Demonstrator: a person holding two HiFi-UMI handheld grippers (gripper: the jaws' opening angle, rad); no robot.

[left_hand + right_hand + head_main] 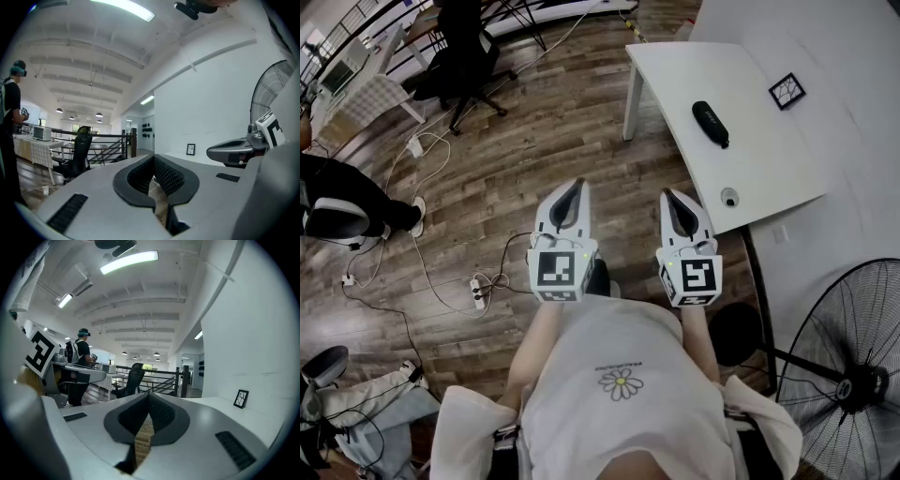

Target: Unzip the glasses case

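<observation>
Left gripper (574, 185) and right gripper (668, 195): fingers closed, empty. Glasses case (710, 124) at one o'clock on the worktop (675, 84), zip too small to make out.

An open-plan office floor, from what I see
A white desk (703, 159) stands far right on wooden plank flooring (544, 131), a black swivel chair (464, 56) far left, a power strip (475, 291) with loose cables between, a pedestal fan (853, 375) near right; I also see a black railing (110, 137) and ceiling strip lights (129, 261)
</observation>
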